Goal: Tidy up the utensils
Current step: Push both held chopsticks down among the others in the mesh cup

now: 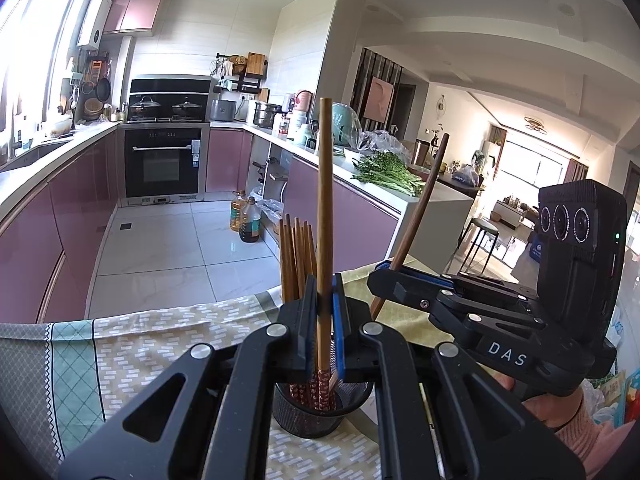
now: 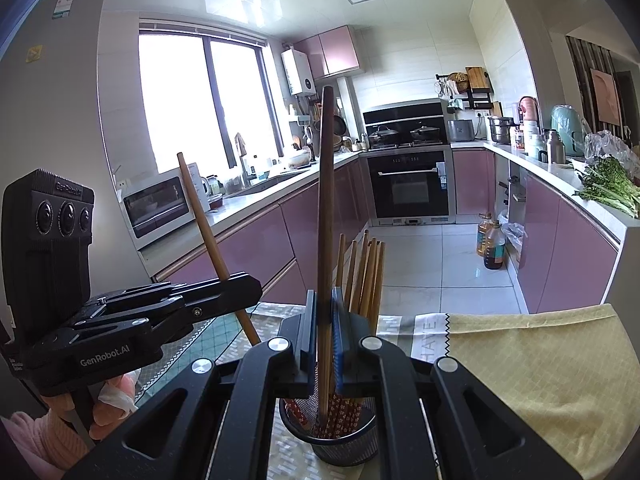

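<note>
Your left gripper [image 1: 323, 304] is clenched on a light brown chopstick [image 1: 324, 200], standing nearly upright, its lower end inside the black mesh holder [image 1: 308, 420]. Your right gripper [image 2: 324, 312] grips a darker chopstick [image 2: 325, 200] the same way, over the same holder. More chopsticks [image 1: 296, 256] stand in this holder, which sits on the patterned tablecloth [image 1: 140, 352]

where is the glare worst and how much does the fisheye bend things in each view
Left wrist view: the window at far left and the far living-room window are blown out to white, and the counter edges bow. Right wrist view: the big window is overexposed, the ceiling shows bright reflections, the fridge side curves, and the corners go dark.
</note>
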Available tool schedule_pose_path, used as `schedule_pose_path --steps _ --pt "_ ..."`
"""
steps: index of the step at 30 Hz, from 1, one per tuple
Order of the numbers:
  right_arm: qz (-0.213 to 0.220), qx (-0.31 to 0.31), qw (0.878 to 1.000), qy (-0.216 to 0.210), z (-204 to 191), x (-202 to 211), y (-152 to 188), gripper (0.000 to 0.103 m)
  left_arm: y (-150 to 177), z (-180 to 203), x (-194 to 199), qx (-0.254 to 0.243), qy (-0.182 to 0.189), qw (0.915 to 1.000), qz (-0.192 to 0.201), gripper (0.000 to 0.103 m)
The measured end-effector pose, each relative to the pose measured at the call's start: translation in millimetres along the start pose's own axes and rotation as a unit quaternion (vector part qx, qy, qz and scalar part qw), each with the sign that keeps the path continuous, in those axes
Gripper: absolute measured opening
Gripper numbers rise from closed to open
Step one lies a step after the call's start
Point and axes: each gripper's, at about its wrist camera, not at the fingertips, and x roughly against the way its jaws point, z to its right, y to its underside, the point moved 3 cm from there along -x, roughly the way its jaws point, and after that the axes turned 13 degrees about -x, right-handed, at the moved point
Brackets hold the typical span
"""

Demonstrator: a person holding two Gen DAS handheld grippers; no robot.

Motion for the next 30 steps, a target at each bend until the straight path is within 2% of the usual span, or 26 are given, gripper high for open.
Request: schedule_pose_path --steps 30 --pt "-0.022 -0.004 1.0 0.005 5.3 -13.4 10.4 0.006 19.5 -8.6 -20.9 0.005 0.002 0.9996 -0.029 0.008"
